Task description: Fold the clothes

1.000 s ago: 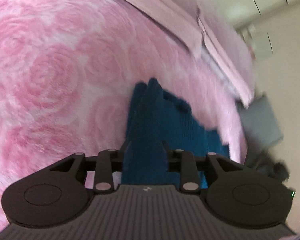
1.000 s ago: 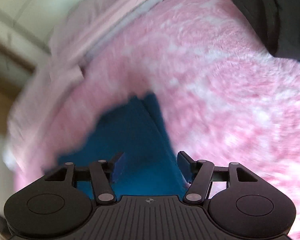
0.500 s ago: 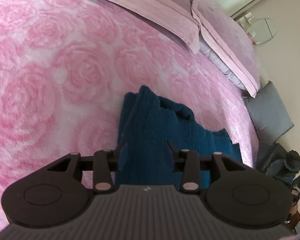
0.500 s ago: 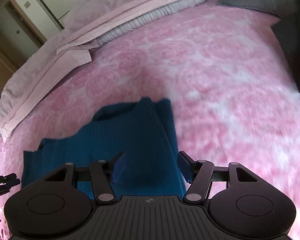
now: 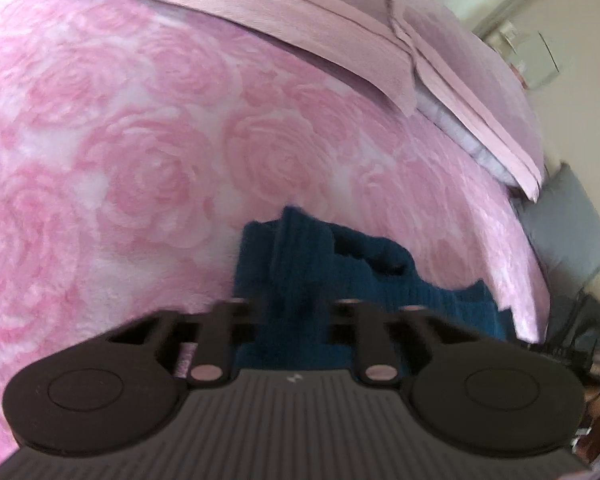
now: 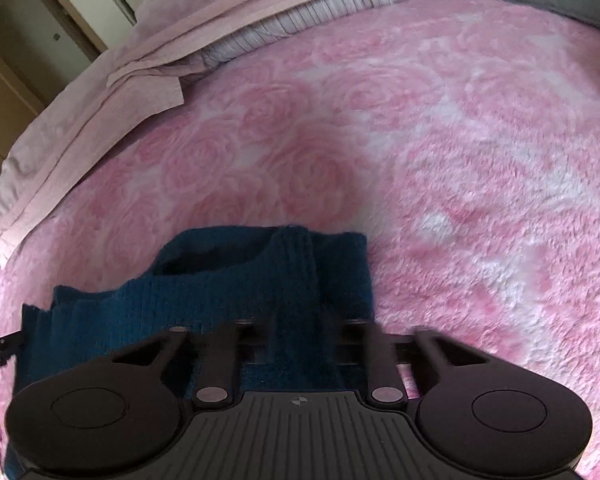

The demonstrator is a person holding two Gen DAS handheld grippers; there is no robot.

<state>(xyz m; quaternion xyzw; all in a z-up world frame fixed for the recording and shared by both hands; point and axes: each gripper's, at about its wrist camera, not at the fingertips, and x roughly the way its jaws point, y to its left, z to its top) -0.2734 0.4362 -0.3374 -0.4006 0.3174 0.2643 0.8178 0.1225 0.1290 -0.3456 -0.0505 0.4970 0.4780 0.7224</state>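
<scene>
Blanket (image 5: 140,152), pink with a rose print, spreads wide and bare to the left of the left gripper (image 5: 290,312) and to the right of the right gripper (image 6: 300,340). Pillows (image 5: 300,4) line the far edge. Blue knit garment (image 6: 228,280) lies bunched on the blanket at the near edge, between both tools. Each gripper's fingers are drawn in close on a ridge of the knit, pinching it.

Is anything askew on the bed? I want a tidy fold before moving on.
The blue sweater lies uneven on the pink blanket: its far edge steps jaggedly and one ridge stands bunched up between the fingers.
</scene>
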